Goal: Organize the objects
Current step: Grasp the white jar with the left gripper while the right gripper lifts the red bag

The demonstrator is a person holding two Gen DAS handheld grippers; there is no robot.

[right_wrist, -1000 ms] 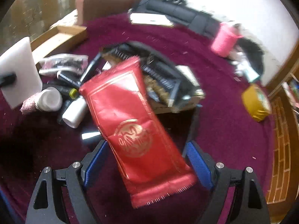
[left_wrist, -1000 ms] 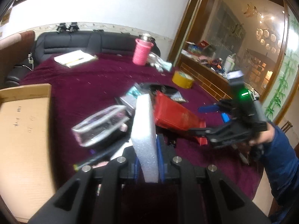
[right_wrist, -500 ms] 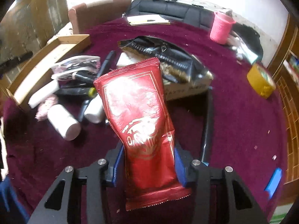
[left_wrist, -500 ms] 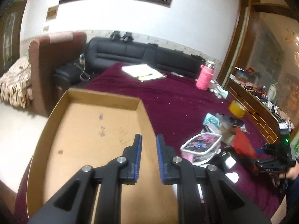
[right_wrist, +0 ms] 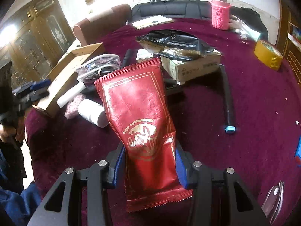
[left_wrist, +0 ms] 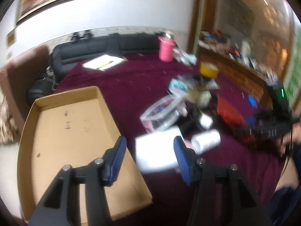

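My right gripper [right_wrist: 148, 162] is shut on a red foil packet [right_wrist: 139, 113] and holds it above the maroon tablecloth. My left gripper [left_wrist: 149, 148] is open and empty, over the right rim of the cardboard box [left_wrist: 62, 131]. A white foam block [left_wrist: 156, 150] lies on the cloth between its fingers, beside the box; it also shows in the right wrist view [right_wrist: 70, 95]. The box [right_wrist: 64, 75] shows at the left of the right wrist view. The pile holds a clear pouch [left_wrist: 161, 109], a white bottle [right_wrist: 93, 112] and a black bag [right_wrist: 175, 41] on a carton [right_wrist: 190, 67].
A pink cup [right_wrist: 220, 14], a yellow tape roll [right_wrist: 268, 54] and a notepad [left_wrist: 103, 63] sit on the far cloth. A black marker with a blue cap [right_wrist: 228, 101] lies to the right. A dark sofa [left_wrist: 105, 45] runs behind the table.
My left gripper let go of the white foam block and opened, swinging back right from over the box. My right gripper closed on the red packet and lifted it.
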